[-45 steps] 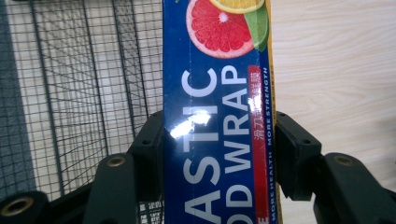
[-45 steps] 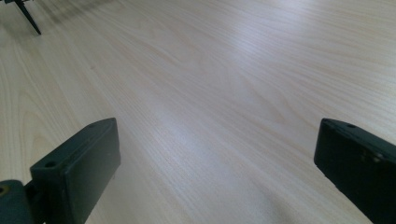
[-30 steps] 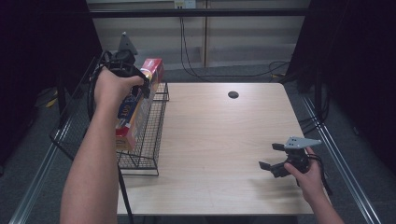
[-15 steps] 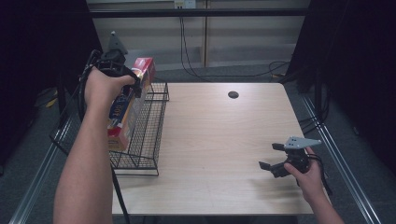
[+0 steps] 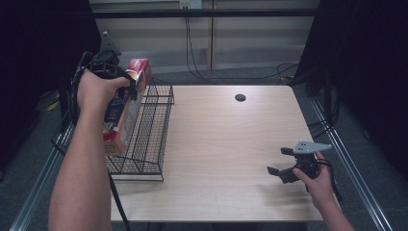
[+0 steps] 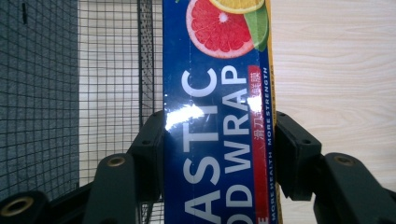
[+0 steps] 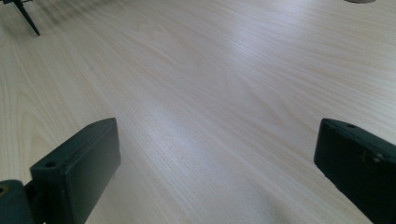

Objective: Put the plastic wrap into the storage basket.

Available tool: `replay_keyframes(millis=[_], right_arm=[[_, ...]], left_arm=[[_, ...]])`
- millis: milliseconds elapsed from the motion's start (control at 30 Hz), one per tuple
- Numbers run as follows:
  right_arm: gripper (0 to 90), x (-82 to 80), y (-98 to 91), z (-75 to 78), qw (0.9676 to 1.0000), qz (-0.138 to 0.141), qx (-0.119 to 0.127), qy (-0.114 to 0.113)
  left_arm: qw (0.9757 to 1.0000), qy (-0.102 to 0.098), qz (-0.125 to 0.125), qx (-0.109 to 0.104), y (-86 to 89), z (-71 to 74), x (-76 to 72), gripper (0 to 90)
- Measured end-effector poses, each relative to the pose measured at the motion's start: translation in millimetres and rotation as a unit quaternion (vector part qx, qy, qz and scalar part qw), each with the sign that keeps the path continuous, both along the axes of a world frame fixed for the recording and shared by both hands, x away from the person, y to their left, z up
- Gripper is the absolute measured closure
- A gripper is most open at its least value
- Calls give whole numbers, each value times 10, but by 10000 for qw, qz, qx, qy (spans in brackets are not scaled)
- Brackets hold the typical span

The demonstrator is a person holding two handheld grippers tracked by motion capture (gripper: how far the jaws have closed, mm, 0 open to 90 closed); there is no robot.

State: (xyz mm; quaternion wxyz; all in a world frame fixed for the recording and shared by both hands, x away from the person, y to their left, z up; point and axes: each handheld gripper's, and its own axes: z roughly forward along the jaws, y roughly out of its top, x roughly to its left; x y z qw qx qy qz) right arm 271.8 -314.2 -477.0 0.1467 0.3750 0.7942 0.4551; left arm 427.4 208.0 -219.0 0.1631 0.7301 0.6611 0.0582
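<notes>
L gripper (image 5: 126, 84) is clamped on the plastic wrap box (image 5: 124, 108), jaws pressed on its two long side faces, seen close in the left gripper view (image 6: 217, 135) w/ the box (image 6: 217, 93) running straight out between them. The box is up in the air over the wire basket (image 5: 144, 139), which sits at the table's (image 5: 231, 144) left edge. The long axis is what counts: in the high view the box runs from its red end near the basket's far left corner down toward the near left side, tilted, low end roughly level w/ the basket's left wall or just outside it; can't tell if it touches the wire. Grip is near the upper end, so most of the box hangs below the jaws. Likely step: carrying the box, in or out of the basket unclear. The long axis runs roughly parallel to the basket's long side, which helps it clear the rim.

R gripper (image 5: 285, 166) rests near the table's near right corner, jaws apart, nothing between them (image 7: 217, 163), bare wood only. It's well apart from the box; L hand is the working one.
</notes>
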Motion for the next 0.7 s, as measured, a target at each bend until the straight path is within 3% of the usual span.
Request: replay_keyframes(millis=[500, 700], right_arm=[[3, -4, 14, -6, 10000, 16, 0, 44], [3, -1, 22, -13, 10000, 17, -10, -6]], left_arm=[[9996, -14, 287, 7, 212, 12, -32, 450], [9994, 17, 342, 33, 318, -45, -41, 449]])
